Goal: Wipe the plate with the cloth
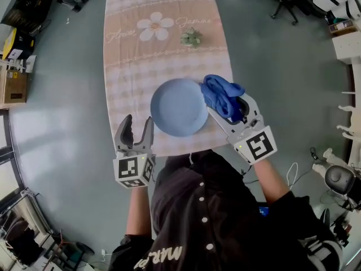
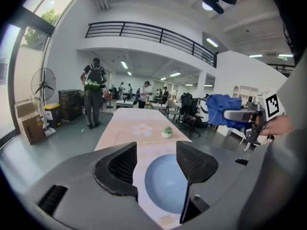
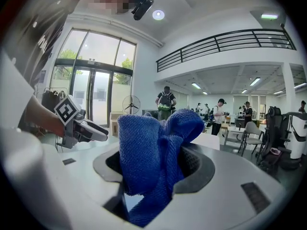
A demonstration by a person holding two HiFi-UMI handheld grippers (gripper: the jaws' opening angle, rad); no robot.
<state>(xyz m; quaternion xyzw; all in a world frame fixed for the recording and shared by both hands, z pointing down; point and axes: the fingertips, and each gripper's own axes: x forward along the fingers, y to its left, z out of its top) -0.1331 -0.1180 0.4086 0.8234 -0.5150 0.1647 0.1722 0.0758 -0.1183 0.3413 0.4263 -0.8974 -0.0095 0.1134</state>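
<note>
A round light-blue plate (image 1: 179, 106) lies near the front edge of the table (image 1: 130, 66); it also shows in the left gripper view (image 2: 168, 183). A crumpled blue cloth (image 1: 221, 96) is bunched between the jaws of my right gripper (image 1: 228, 109), just off the plate's right rim. The same cloth (image 3: 151, 152) fills the right gripper view, where that gripper (image 3: 153, 169) is shut on it. My left gripper (image 1: 134, 130) is open and holds nothing, at the table's front edge left of the plate. Its fingers (image 2: 199, 162) frame the plate.
A small potted plant (image 1: 191, 37) stands further back on the flower-print tablecloth. Grey floor surrounds the table. Cardboard boxes (image 1: 12, 83) sit at the left, office chairs (image 1: 282, 1) at the back right. People stand in the hall (image 2: 94, 92).
</note>
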